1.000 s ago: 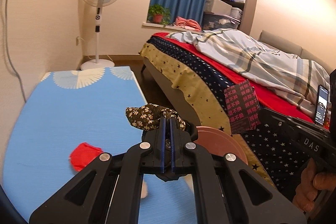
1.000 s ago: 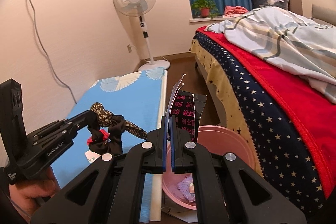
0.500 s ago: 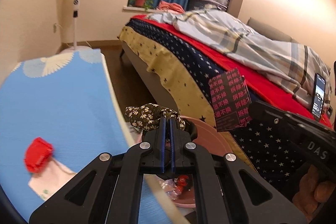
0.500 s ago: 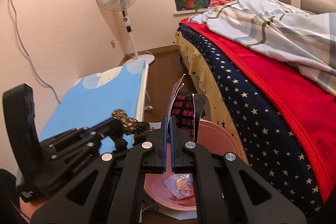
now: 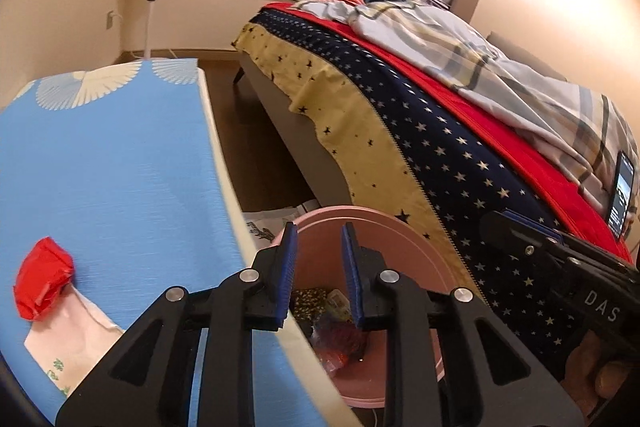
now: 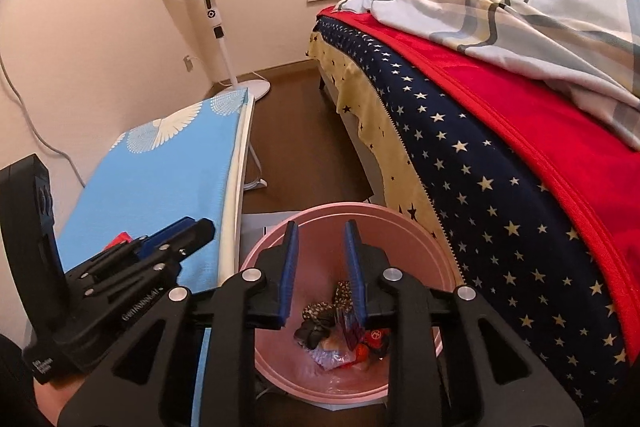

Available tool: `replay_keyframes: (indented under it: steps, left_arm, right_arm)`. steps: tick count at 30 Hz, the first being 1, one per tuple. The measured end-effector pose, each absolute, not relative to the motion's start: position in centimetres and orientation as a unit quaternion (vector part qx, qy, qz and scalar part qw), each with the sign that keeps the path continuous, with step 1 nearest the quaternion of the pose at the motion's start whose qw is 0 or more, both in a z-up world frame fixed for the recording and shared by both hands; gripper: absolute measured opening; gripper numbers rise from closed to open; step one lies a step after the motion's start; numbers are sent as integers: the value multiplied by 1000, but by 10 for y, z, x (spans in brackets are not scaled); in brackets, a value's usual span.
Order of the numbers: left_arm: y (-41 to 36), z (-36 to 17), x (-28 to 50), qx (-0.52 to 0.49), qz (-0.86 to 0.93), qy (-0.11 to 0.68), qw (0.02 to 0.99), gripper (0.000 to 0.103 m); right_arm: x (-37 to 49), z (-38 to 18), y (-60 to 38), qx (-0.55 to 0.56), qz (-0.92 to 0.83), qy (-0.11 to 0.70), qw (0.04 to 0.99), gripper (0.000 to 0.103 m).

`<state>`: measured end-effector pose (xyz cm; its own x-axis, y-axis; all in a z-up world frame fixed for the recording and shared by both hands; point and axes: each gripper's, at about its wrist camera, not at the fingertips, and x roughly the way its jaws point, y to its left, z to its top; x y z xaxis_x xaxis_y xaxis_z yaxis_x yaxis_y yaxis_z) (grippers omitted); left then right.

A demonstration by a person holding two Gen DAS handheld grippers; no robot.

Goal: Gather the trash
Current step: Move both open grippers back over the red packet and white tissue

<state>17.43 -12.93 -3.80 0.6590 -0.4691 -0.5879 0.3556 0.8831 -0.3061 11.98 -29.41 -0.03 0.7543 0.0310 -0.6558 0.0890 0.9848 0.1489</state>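
While both grippers, left (image 5: 318,247) and right (image 6: 320,245), are held just opened and empty over the upright pink bin (image 6: 404,223), its heaped trash (image 6: 340,331) is partly hidden by their fingers; single pieces' directions cannot be told.

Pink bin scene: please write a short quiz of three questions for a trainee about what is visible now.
1. True or false: both grippers are open, with nothing between their pads.
2. Which item lies on the blue table? A) red wrapper B) phone C) potted plant
3. Fill in: the floral cloth now lies inside the ____.

Key
1. True. The left gripper and right gripper have just been opening, both above the pink bin, and neither holds anything.
2. A, the red wrapper, beside a white paper bag.
3. pink bin.
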Motion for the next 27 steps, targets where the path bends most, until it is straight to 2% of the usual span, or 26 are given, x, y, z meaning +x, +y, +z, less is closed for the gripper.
replay_keyframes:
  steps: [18,27]
  left_arm:
    - [-89,-7,149,-75,-196,312,927,23]
    - [-38,20,117,-68,-144,283,946,23]
  right_arm:
    - [105,12,-272,100,27,318,942,25]
    - [98,15,-242,111,78,311,941,25]
